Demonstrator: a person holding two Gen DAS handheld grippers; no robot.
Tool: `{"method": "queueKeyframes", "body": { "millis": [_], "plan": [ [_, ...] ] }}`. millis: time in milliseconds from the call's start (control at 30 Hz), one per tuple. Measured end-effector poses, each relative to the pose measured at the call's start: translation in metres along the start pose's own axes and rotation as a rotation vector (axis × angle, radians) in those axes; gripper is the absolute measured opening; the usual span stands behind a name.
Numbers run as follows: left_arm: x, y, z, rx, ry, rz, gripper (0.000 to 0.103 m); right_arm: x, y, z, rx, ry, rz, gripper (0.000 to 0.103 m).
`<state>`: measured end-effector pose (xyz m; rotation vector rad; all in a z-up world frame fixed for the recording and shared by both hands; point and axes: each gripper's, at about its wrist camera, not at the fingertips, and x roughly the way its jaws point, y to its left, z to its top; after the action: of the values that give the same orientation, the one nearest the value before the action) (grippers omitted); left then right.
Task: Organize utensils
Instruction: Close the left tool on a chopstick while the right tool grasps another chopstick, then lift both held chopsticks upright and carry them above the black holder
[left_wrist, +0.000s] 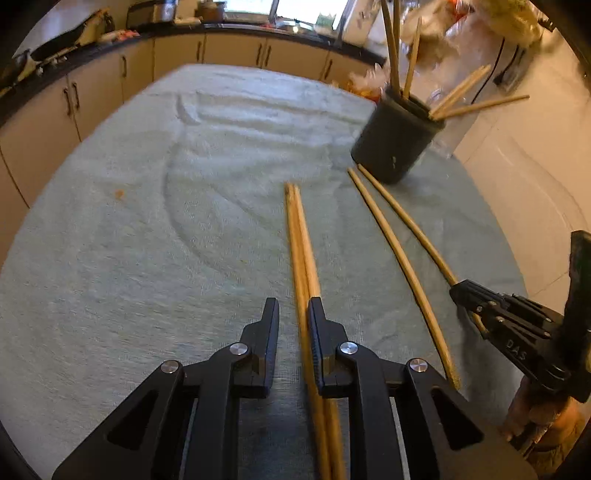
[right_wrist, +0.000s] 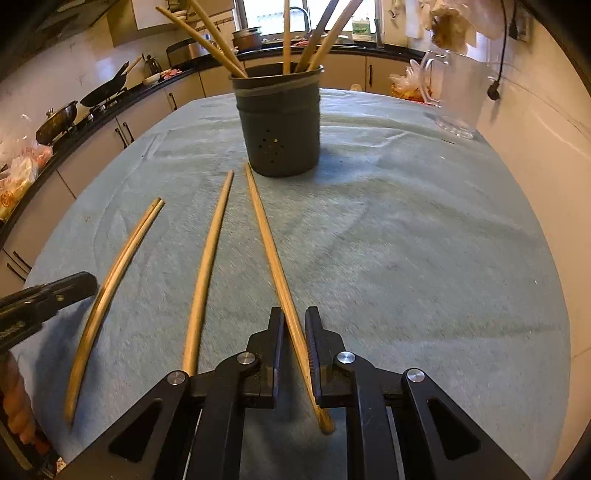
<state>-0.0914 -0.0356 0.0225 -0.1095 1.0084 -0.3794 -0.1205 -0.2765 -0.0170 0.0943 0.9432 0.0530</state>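
Reaching for chopsticks on a cloth-covered surface, one gripper on each side.

From the left wrist: the left gripper (left_wrist: 293, 314) has its jaws drawn narrow around a pair (left_wrist: 301, 251) of chopsticks lying together on the cloth (left_wrist: 147, 240); the sticks sit against the right-hand jaw, with a gap at the other, so no pinch shows. Two single chopsticks (left_wrist: 391, 243) lie apart to the right, pointing toward the dark holder (left_wrist: 395, 140), which stands upright with more sticks in it. The right gripper (left_wrist: 469, 299) sits at the far right, on the outer stick.

From the right wrist: the right gripper's (right_wrist: 294, 325) jaws are nearly together around one chopstick (right_wrist: 273, 251), which touches the left jaw; a firm clamp I cannot tell. Another stick (right_wrist: 207, 266) lies just beside it, the pair (right_wrist: 107, 291) farther left by the left gripper (right_wrist: 74, 286), the holder (right_wrist: 279, 122) beyond.
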Motion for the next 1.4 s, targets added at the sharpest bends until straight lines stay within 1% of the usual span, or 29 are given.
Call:
{"method": "queueKeyframes", "body": {
  "millis": [67, 133, 200, 233, 333, 367, 400, 467, 500, 533, 567, 600, 667, 800, 833, 933, 967, 1000, 1033, 1067, 1133, 1167, 1233, 1333, 1400],
  "plan": [
    [0.003, -0.007, 0.003, 0.009, 0.003, -0.001, 0.011, -0.003, -0.002, -0.004, 0.009, -0.007, 0.008, 0.013],
    [0.007, -0.014, 0.005, 0.027, 0.012, -0.005, 0.011, -0.004, -0.003, -0.006, 0.010, -0.014, 0.010, 0.013],
    [0.011, -0.021, 0.006, 0.046, 0.013, 0.013, 0.013, -0.005, -0.003, -0.008, 0.006, -0.018, 0.009, 0.013],
    [0.012, -0.022, 0.006, 0.040, 0.012, 0.016, 0.013, -0.005, -0.003, -0.008, 0.003, -0.020, 0.009, 0.013],
    [0.010, -0.015, 0.008, 0.000, 0.011, 0.017, 0.013, -0.008, -0.009, -0.011, 0.028, -0.018, 0.015, 0.013],
    [0.007, -0.011, 0.009, -0.013, 0.004, 0.036, 0.010, -0.009, -0.013, -0.012, 0.048, -0.015, 0.021, 0.013],
    [0.006, -0.006, 0.011, -0.025, 0.003, 0.056, 0.010, -0.010, -0.017, -0.013, 0.063, -0.014, 0.028, 0.013],
    [0.005, 0.007, 0.012, -0.066, 0.019, 0.077, 0.004, -0.014, -0.027, -0.017, 0.111, -0.010, 0.048, 0.013],
    [0.006, 0.013, 0.012, -0.085, 0.021, 0.073, 0.001, -0.016, -0.031, -0.020, 0.127, -0.009, 0.051, 0.013],
    [0.006, 0.017, 0.012, -0.098, 0.023, 0.065, 0.001, -0.019, -0.035, -0.023, 0.145, -0.007, 0.045, 0.012],
    [0.005, 0.021, 0.012, -0.110, 0.029, 0.058, 0.001, -0.022, -0.038, -0.025, 0.155, -0.002, 0.036, 0.009],
    [0.003, 0.021, 0.012, -0.106, 0.030, 0.068, 0.000, -0.025, -0.041, -0.028, 0.158, -0.001, 0.029, 0.008],
    [0.000, 0.016, 0.012, -0.069, 0.013, 0.074, 0.000, -0.032, -0.044, -0.033, 0.152, 0.005, 0.024, 0.008],
    [-0.005, 0.003, 0.009, -0.015, -0.012, 0.018, 0.001, -0.039, -0.042, -0.042, 0.095, 0.021, 0.022, 0.009],
    [-0.001, -0.003, 0.009, 0.006, -0.005, 0.023, 0.001, -0.040, -0.041, -0.044, 0.081, 0.017, 0.021, 0.010],
    [0.015, -0.014, 0.009, 0.039, 0.045, 0.090, 0.001, -0.041, -0.042, -0.046, 0.080, 0.003, 0.020, 0.013],
    [0.014, -0.018, 0.009, 0.044, 0.032, 0.087, 0.000, -0.041, -0.042, -0.046, 0.085, 0.001, 0.024, 0.017],
    [0.015, -0.022, 0.010, 0.048, 0.063, 0.044, 0.000, -0.041, -0.042, -0.046, 0.090, -0.001, 0.031, 0.019],
    [0.014, -0.026, 0.010, 0.048, 0.072, 0.000, 0.000, -0.041, -0.041, -0.047, 0.089, -0.004, 0.034, 0.021],
    [0.014, -0.029, 0.009, 0.051, 0.078, -0.015, 0.000, -0.041, -0.040, -0.047, 0.084, -0.007, 0.032, 0.022],
    [0.018, -0.036, 0.008, 0.076, 0.080, 0.046, 0.000, -0.042, -0.039, -0.048, 0.080, -0.012, 0.031, 0.022],
    [0.018, -0.036, 0.008, 0.079, 0.060, 0.056, 0.000, -0.042, -0.039, -0.048, 0.082, -0.014, 0.034, 0.022],
    [0.017, -0.032, 0.011, 0.063, 0.060, 0.055, 0.000, -0.042, -0.041, -0.048, 0.091, -0.015, 0.050, 0.022],
    [0.014, -0.026, 0.012, 0.069, 0.041, 0.101, 0.000, -0.042, -0.042, -0.048, 0.094, -0.019, 0.062, 0.022],
    [0.010, -0.022, 0.010, 0.057, 0.043, 0.078, 0.000, -0.043, -0.042, -0.049, 0.089, -0.024, 0.065, 0.023]
  ]
}}
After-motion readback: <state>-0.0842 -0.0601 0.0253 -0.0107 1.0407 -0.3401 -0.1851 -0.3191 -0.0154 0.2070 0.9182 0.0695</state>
